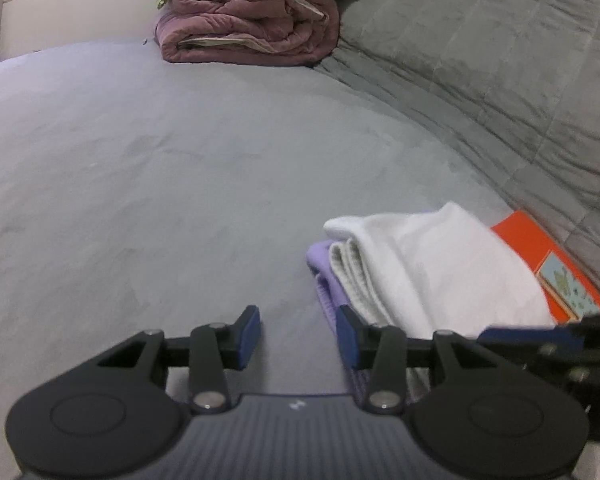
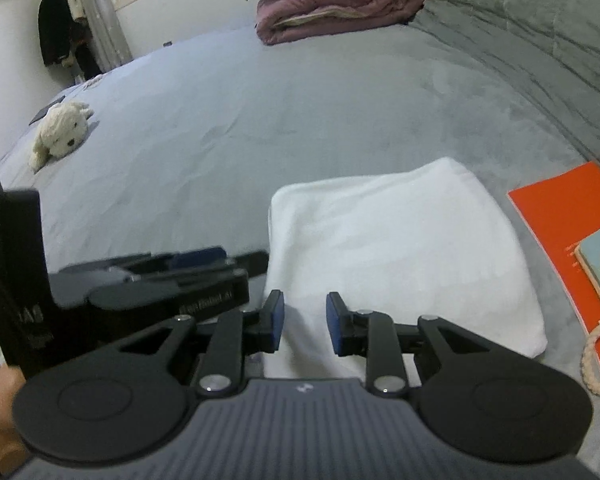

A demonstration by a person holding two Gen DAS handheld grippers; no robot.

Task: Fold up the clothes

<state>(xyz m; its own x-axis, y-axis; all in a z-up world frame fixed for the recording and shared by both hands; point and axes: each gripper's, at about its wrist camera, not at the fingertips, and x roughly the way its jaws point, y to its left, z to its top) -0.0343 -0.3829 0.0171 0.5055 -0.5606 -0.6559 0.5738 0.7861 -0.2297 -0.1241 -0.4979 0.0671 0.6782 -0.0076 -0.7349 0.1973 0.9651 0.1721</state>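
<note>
- Far to your left, a white plush toy (image 2: 62, 136) lies on the grey bed cover (image 2: 228, 128).
- Your left gripper (image 1: 299, 334) hangs with its jaws apart and empty, just beside the stack's left edge.
- The folded white garment (image 2: 396, 248) lies on top of a purple one (image 1: 327, 280) — your right gripper (image 2: 305, 322) sits over its near edge, jaws parted, gripping nothing.
- An orange book (image 2: 560, 224) lies to the right.

Grey bed (image 2: 260, 120); folded clothes (image 2: 400, 248), orange book (image 2: 560, 216), plush dog (image 2: 60, 136), maroon comforter (image 2: 332, 0).
</note>
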